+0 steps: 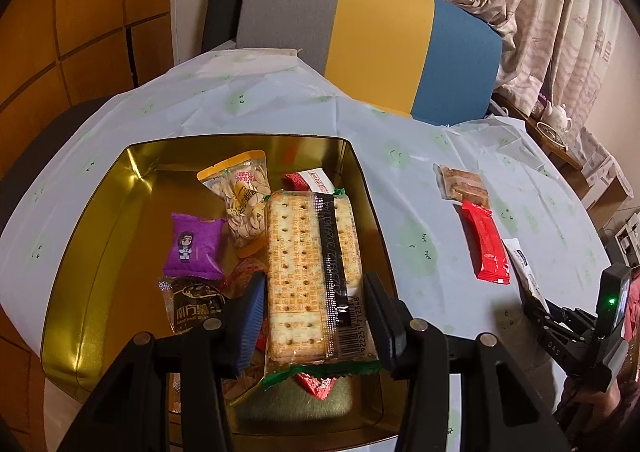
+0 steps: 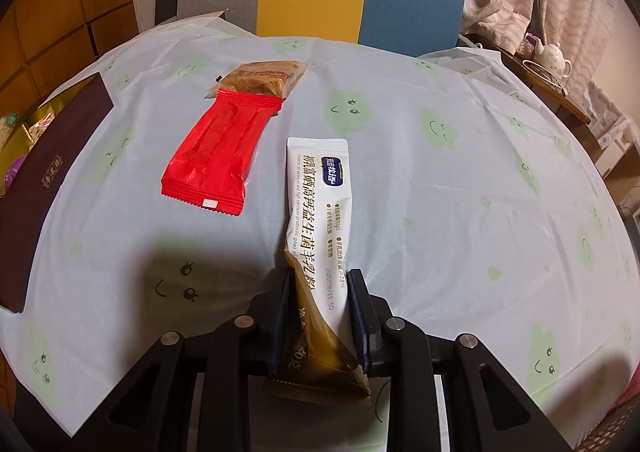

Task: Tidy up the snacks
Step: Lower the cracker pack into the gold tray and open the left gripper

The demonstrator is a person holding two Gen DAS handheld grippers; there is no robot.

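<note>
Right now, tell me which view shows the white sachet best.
The right wrist view: the white sachet fills the centre, its print readable, pinched in the right gripper. The left wrist view catches only a sliver of it at the right edge.

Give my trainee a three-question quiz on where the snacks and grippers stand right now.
1. True or false: the cracker pack sits between the left gripper's jaws, over the gold tin.
2. What does the right gripper hold? A) red packet B) white sachet C) purple pouch
3. Which two snacks lie loose on the tablecloth?

Key
1. True; whether the pads press on it is unclear.
2. B, the white sachet.
3. The red packet and the brown cake bar, whose ends meet.
</note>
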